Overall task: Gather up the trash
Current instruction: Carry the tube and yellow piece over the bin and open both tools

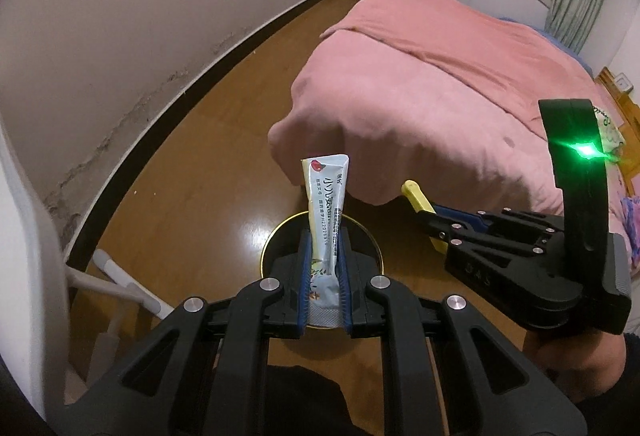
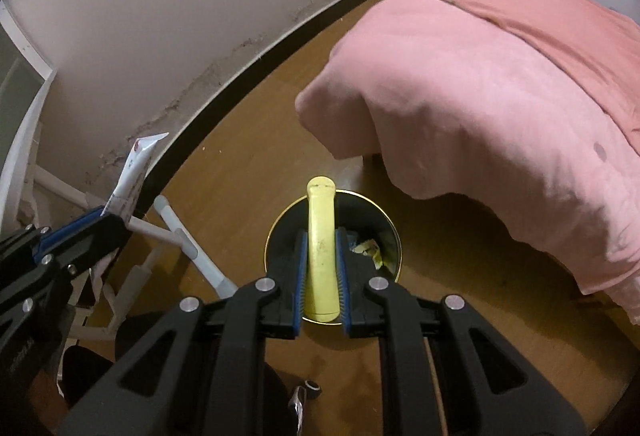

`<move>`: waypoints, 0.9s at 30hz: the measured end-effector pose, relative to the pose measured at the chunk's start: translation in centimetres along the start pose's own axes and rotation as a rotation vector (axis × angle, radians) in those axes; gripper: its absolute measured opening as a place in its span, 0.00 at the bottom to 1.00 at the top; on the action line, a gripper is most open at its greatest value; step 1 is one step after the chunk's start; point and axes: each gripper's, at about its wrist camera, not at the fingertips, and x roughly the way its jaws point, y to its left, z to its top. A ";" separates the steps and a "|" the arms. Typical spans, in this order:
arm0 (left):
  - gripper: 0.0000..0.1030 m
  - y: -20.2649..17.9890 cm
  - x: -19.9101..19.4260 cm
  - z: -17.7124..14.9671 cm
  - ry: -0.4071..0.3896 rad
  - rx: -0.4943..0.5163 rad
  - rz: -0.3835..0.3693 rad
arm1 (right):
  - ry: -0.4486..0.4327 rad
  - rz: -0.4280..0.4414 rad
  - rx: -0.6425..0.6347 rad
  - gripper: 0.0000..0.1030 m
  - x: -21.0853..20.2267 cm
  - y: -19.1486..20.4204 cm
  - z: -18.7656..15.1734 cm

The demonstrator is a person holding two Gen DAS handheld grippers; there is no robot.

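Yellow tube (image 2: 320, 252) pinched by right gripper (image 2: 320, 268) | sachet (image 1: 326, 220) pinched by left gripper (image 1: 325, 268) | both poised over bin (image 2: 276, 236) at 12 o'clock, likely for dropping

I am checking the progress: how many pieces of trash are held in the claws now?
2. A white sachet is clamped in the left claw, and a yellow tube-like piece in the right claw. Both hang over the black bin, which already holds scraps.
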 end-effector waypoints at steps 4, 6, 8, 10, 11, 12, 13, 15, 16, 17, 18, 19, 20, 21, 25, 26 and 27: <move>0.11 0.0 1.8 0.8 0.018 -0.005 -0.001 | 0.012 0.004 0.008 0.13 0.4 -0.3 -0.1; 0.11 0.1 2.6 0.5 0.025 -0.004 -0.004 | 0.015 0.006 0.014 0.13 0.4 -0.3 -0.1; 0.11 -0.2 3.0 0.6 0.029 -0.005 -0.004 | 0.018 0.012 0.021 0.13 0.4 -0.4 -0.1; 0.11 -0.2 3.0 0.6 0.033 -0.003 -0.005 | 0.018 0.015 0.023 0.13 0.4 -0.4 0.0; 0.11 -0.2 3.1 0.6 0.033 -0.001 -0.005 | 0.018 0.018 0.024 0.14 0.5 -0.4 0.0; 0.11 -0.2 3.0 0.6 0.033 0.000 -0.004 | 0.018 0.019 0.024 0.13 0.5 -0.4 0.0; 0.11 -0.2 2.7 0.5 0.033 -0.001 -0.005 | 0.019 0.022 0.026 0.13 0.6 -0.4 0.0; 0.11 -0.1 2.6 0.5 0.034 -0.003 -0.006 | 0.020 0.031 0.028 0.13 0.8 -0.4 0.0; 0.11 0.0 2.6 0.5 0.034 -0.004 -0.005 | 0.017 0.038 0.034 0.14 0.7 -0.4 0.0; 0.11 0.0 2.6 0.4 0.036 -0.005 -0.005 | 0.018 0.043 0.037 0.21 0.7 -0.4 0.1; 0.11 0.1 2.7 0.4 0.037 -0.006 -0.005 | 0.021 0.048 0.044 0.31 0.7 -0.5 0.2; 0.11 0.1 2.7 0.4 0.038 -0.006 -0.005 | 0.016 0.048 0.047 0.62 0.7 -0.5 0.3; 0.11 0.1 2.7 0.4 0.039 -0.007 -0.004 | -0.007 0.048 0.050 0.77 0.3 -0.6 0.3; 0.11 0.2 2.8 0.4 0.041 -0.008 -0.003 | -0.025 0.043 0.049 0.77 0.0 -0.6 0.3; 0.11 0.2 3.2 0.4 0.048 -0.014 -0.002 | -0.036 0.048 0.076 0.77 -0.4 -1.1 0.5; 0.11 0.1 3.3 0.4 0.048 -0.012 -0.001 | -0.034 0.047 0.078 0.77 -0.4 -1.2 0.5; 0.11 0.0 3.3 0.4 0.048 -0.012 0.000 | -0.033 0.043 0.080 0.77 -0.3 -1.3 0.5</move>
